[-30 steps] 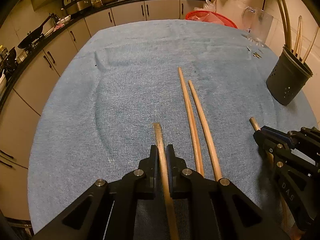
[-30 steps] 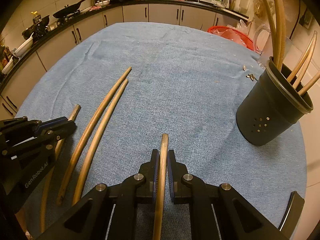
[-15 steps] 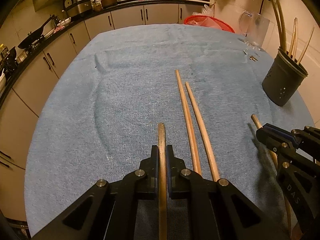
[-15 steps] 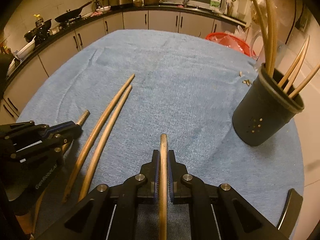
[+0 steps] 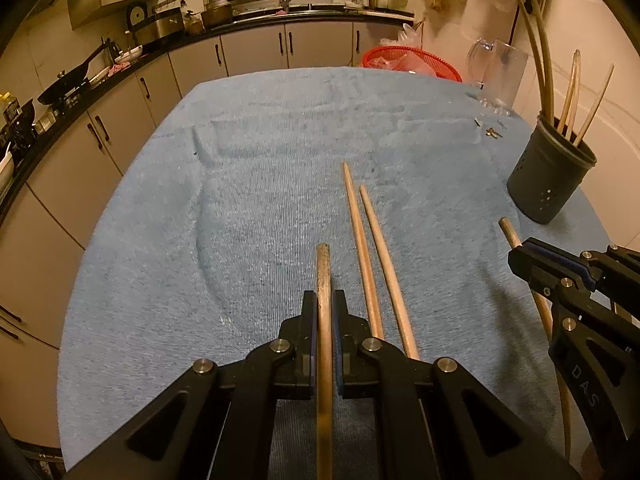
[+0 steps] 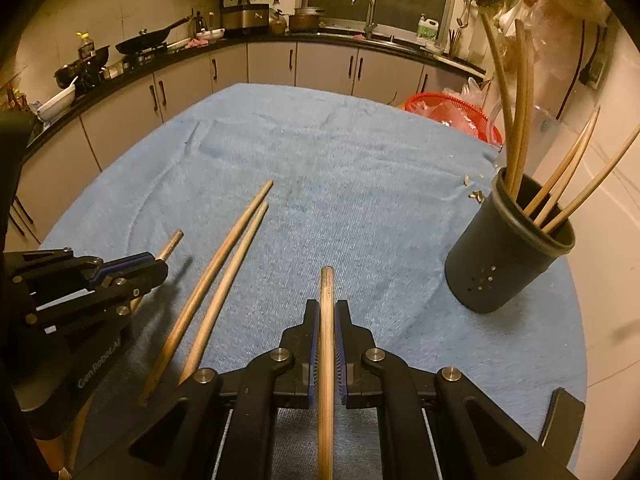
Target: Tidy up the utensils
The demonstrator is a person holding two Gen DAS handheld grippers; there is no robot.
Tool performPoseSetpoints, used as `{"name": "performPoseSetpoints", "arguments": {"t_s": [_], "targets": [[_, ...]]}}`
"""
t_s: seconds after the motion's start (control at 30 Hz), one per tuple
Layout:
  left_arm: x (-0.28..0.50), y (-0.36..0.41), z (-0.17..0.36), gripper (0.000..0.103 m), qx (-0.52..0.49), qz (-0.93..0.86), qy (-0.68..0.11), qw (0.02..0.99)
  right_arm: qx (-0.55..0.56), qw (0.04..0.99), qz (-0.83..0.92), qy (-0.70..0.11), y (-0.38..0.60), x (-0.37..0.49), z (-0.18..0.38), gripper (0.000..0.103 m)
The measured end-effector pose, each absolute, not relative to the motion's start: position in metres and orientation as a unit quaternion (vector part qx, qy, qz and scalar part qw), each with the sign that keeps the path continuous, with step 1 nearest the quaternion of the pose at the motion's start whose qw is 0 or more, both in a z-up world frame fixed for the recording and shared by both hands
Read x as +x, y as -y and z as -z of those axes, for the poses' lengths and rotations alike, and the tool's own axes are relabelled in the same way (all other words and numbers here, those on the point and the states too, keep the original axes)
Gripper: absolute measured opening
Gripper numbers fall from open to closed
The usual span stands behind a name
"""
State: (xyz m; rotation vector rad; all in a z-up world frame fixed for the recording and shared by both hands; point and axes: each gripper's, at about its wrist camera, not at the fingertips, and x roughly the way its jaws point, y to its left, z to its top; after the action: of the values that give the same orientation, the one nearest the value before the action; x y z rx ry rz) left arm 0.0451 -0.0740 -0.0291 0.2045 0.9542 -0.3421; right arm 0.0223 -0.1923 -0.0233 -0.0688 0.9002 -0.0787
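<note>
- blue cloth [image 5: 260, 200] over table
- red basket [image 6: 452, 110] at far edge
- glass jug [image 5: 496, 72] far right, small bits [image 5: 490, 130] on cloth nearby
- counter [image 6: 280, 38] behind: wok [image 6: 148, 42], pot [image 6: 306, 20], tap [image 6: 366, 8], green-label bottle [image 6: 428, 28]

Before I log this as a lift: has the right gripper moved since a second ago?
Yes. The right gripper, shut on its chopstick, has risen and tilted up: the black holder sits lower in its view and more kitchen shows.
</note>
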Motion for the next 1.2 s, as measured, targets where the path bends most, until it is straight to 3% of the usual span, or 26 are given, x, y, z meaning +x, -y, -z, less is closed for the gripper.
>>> {"name": "performPoseSetpoints", "arguments": {"t_s": [0.37,0.8,1.2], "targets": [[0.041,0.068,0.011,0.007,0.091,0.164,-0.438,0.879,-0.019,0.911,0.035,-0.41,0.198,0.018,0.001,0.008],[0.043,0.04,-0.046,0.007,0.045,0.164,-0.393,0.904,0.091,0.946,0.001,-0.312,0.239,0.001,-0.066,0.008],[0.035,0.032,-0.084,0.007,0.03,0.17,-0.344,0.923,0.114,0.957,0.01,-0.265,0.253,-0.019,-0.095,0.008]]}}
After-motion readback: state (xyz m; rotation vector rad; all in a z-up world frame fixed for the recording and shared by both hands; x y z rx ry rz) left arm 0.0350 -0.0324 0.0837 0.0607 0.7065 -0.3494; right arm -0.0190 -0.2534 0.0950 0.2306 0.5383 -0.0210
